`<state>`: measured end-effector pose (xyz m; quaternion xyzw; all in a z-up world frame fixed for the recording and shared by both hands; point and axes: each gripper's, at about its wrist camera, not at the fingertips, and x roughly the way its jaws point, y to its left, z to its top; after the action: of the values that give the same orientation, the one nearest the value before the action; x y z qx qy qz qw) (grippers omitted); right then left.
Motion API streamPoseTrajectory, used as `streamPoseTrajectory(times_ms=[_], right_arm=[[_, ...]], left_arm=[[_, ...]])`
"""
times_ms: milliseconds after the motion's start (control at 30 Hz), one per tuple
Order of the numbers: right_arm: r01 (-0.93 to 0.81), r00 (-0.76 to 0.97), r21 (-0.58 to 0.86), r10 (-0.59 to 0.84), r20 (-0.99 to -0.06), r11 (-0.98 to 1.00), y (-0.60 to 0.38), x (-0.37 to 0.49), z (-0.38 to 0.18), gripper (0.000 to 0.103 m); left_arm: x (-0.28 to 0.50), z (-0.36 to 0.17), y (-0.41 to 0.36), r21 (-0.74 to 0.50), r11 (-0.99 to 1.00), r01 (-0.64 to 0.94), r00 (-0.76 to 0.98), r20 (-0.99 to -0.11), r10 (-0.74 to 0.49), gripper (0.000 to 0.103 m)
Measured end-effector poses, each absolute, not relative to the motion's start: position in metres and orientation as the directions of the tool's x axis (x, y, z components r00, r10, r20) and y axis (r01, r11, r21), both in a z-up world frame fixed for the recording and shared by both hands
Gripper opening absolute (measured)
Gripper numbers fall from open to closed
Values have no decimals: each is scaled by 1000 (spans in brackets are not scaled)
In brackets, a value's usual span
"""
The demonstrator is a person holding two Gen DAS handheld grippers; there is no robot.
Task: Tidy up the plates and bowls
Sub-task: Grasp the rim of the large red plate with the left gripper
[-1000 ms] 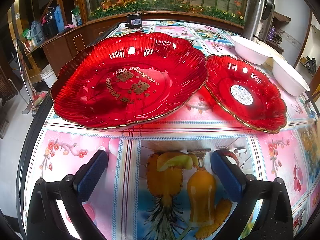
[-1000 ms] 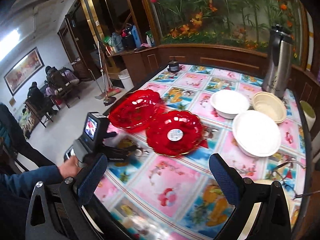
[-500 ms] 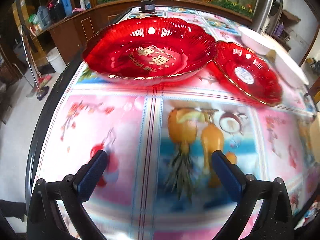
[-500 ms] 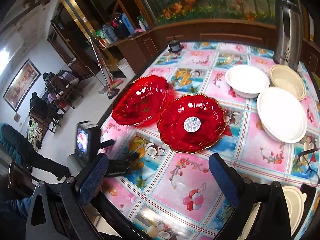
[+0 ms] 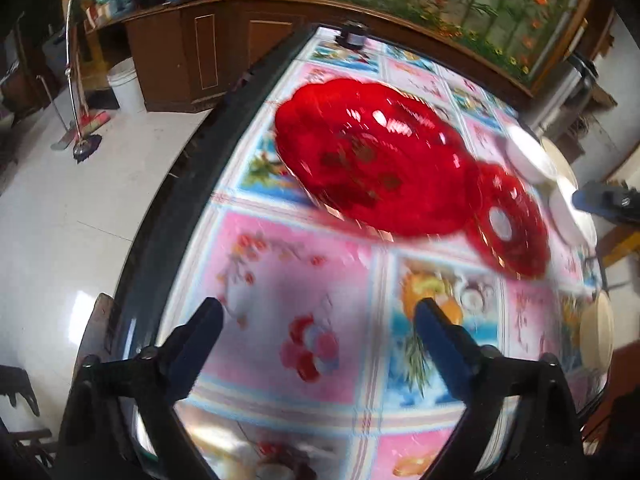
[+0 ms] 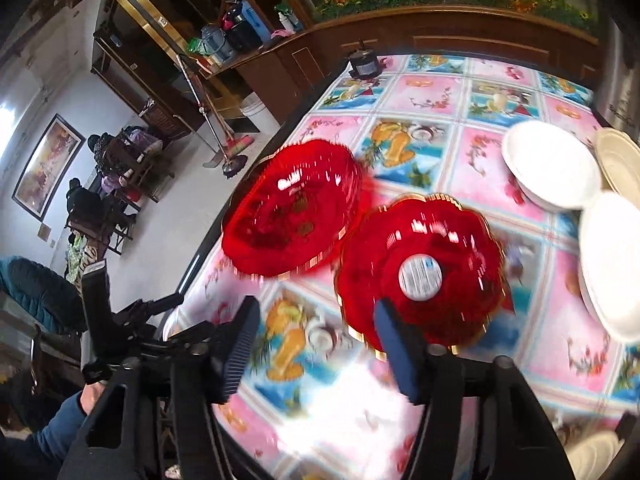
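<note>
Two red plates and three pale bowls on a picture-tiled table, both claws empty above it.

In the left wrist view the left claw [image 5: 316,320] fills the bottom of the frame, its blue pads spread wide with nothing between them; the big plate [image 5: 372,160] lies at centre, the small plate [image 5: 508,224] at its right edge (touching or overlapping, blur hides which). In the right wrist view the right claw [image 6: 316,328] sits at lower centre, pads parted a moderate way and holding nothing, its right pad in front of the small plate's [image 6: 420,268] near rim. The big plate [image 6: 292,208] is left of centre near the table [image 6: 424,100] edge. Two white bowls [image 6: 548,164] [image 6: 612,260] and a cream bowl [image 6: 620,160] crowd the right edge.
</note>
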<state>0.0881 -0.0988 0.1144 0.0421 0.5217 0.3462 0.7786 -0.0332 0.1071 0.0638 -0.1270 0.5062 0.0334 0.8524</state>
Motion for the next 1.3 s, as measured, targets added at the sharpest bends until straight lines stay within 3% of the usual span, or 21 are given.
streamPoseTrajectory(times_ms=[233, 533, 767, 833, 867, 900, 1300], right_arm=[[-470, 194, 453, 589, -785, 758, -72, 144, 102, 36], [-436, 163, 460, 571, -805, 773, -45, 197, 73, 33], [-447, 120, 451, 551, -826, 773, -29, 212, 54, 19], [-445, 117, 439, 537, -836, 780, -25, 214, 49, 15], [-444, 123, 437, 536, -835, 782, -26, 214, 48, 14], [-444, 129, 431, 533, -836, 785, -26, 214, 47, 10], [-451, 169, 390, 506, -846, 803, -24, 217, 45, 8]], left_arm=[[16, 69, 137, -229, 946, -230, 481, -872, -94, 81], [61, 54, 159, -317, 902, -293, 458, -875, -159, 81], [80, 40, 158, -311, 896, -317, 445, -883, -149, 81], [84, 37, 160, -288, 894, -343, 441, -890, -118, 68], [86, 34, 162, -274, 895, -353, 433, -896, -103, 37], [89, 30, 162, -271, 894, -357, 420, -901, -106, 12], [97, 27, 158, -232, 912, -339, 422, -903, -73, 14]])
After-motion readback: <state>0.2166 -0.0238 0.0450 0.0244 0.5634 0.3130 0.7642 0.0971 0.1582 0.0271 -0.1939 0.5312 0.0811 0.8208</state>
